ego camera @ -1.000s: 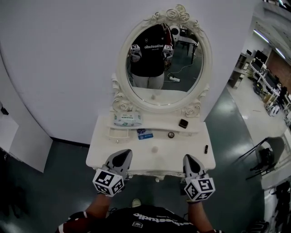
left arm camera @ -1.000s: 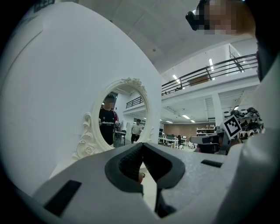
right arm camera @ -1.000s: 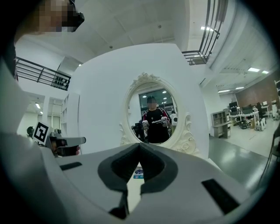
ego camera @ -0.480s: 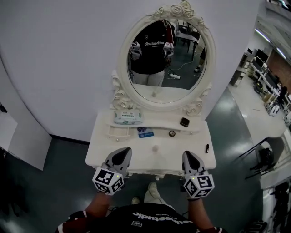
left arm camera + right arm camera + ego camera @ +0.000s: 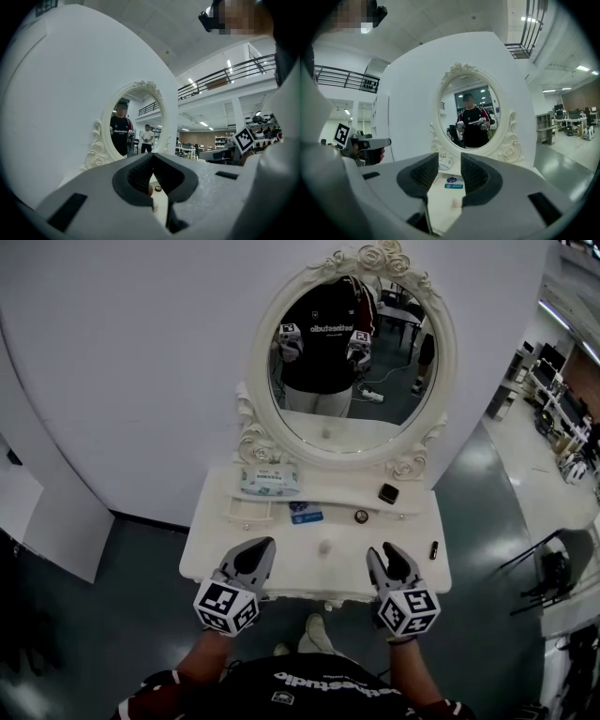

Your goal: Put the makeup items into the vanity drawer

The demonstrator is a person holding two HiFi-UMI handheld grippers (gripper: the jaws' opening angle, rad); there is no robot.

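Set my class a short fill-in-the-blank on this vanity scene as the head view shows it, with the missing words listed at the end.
1. The mirror has an ___ shape.
2. The wipes pack lies at the ___ end of the shelf.
3. The vanity is ___ in colour.
4. The small dark tube lies near the vanity top's ___ edge.
Missing words: oval; left; white; right.
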